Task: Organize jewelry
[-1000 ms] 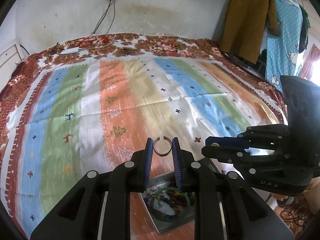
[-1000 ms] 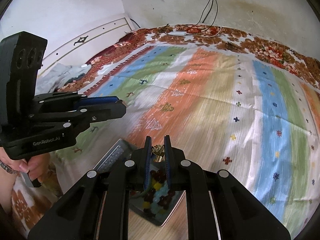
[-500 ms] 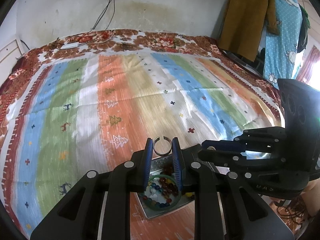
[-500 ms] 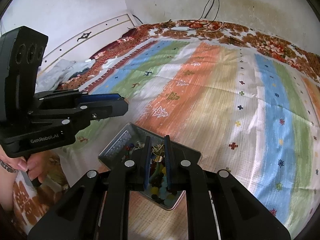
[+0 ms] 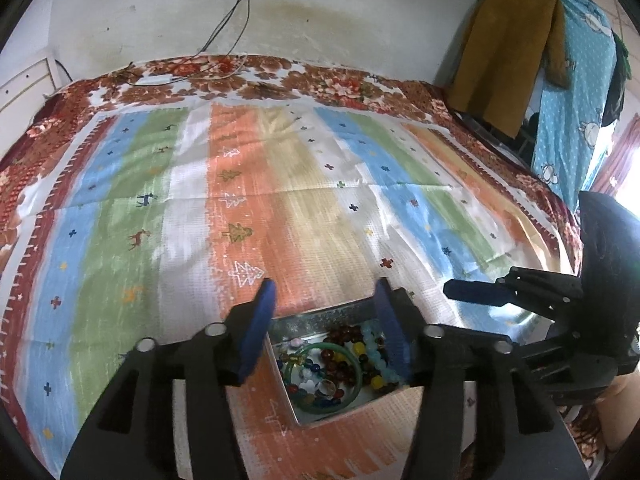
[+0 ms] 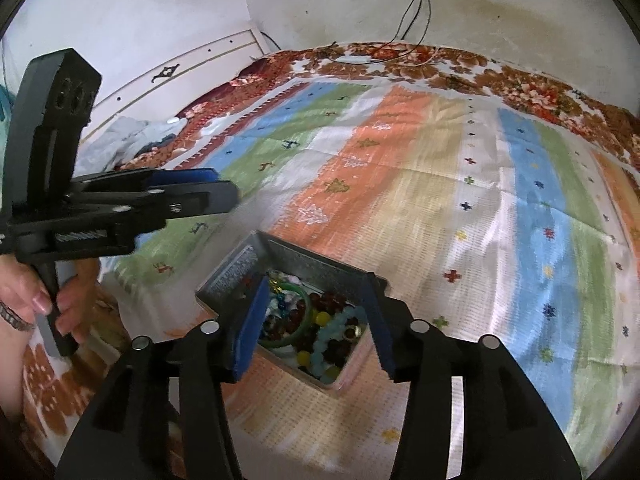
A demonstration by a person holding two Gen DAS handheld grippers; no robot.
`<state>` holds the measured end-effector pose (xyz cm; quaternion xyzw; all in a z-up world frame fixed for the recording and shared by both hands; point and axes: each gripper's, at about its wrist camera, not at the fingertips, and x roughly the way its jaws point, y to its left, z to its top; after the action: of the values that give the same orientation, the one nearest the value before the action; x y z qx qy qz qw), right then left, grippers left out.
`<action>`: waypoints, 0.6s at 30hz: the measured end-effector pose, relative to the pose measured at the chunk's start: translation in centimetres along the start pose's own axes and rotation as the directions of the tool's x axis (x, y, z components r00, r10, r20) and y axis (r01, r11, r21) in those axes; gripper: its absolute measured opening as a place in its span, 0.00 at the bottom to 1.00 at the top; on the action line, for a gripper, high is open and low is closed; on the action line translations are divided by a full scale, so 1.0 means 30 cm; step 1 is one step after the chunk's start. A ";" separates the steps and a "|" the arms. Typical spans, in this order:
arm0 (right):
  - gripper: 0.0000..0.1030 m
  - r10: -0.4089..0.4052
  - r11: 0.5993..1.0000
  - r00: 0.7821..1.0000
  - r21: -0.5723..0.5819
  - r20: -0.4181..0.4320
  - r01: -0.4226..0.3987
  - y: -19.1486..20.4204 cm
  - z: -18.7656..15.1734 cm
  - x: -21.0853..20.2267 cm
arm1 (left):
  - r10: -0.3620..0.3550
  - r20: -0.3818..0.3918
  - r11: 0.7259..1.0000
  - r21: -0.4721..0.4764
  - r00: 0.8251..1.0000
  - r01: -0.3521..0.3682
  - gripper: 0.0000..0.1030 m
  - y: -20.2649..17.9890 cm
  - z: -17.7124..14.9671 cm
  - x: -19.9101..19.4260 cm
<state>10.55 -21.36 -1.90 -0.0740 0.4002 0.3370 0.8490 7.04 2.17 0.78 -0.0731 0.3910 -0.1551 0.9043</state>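
Observation:
A metal tin [image 5: 320, 314] [image 6: 304, 258] sits on the striped bedspread near its front edge. It holds bead strands, a green bangle [image 5: 356, 394] [image 6: 306, 304] and small rings. My left gripper [image 5: 326, 328] hangs open and empty right above the tin. My right gripper [image 6: 316, 320] is also open and empty above the tin, beside the left one. A silver ring [image 5: 326, 387] lies among the beads, and a gold ring [image 6: 352, 331] rests on the pale blue beads.
The striped bedspread [image 5: 280, 200] covers a wide bed. A charger cable and white adapter [image 5: 156, 79] lie at the far edge by the wall. Hanging clothes [image 5: 516, 52] stand at the right. A headboard [image 6: 180, 72] and crumpled cloth lie to the left.
Both grippers opened above the tin. The left let go of a silver ring and the right let go of a small gold piece; both now lie in the tin.

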 end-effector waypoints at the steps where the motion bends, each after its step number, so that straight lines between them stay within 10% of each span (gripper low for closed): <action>1: 0.49 -0.006 1.000 1.000 -0.001 0.000 0.006 -0.003 -0.007 -0.006 | -0.003 0.003 1.000 -0.008 1.000 0.003 0.57 0.003 -0.004 -0.008; 18: 0.83 -0.033 0.998 0.997 0.057 0.073 0.029 -0.035 -0.092 -0.130 | 0.080 0.016 0.997 0.006 0.997 -0.080 0.94 -0.027 -0.074 -0.074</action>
<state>7.71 -25.26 -1.05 -0.0439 0.3765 0.3148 0.8702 3.80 2.13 1.00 -0.0555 0.3859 -0.1194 0.9131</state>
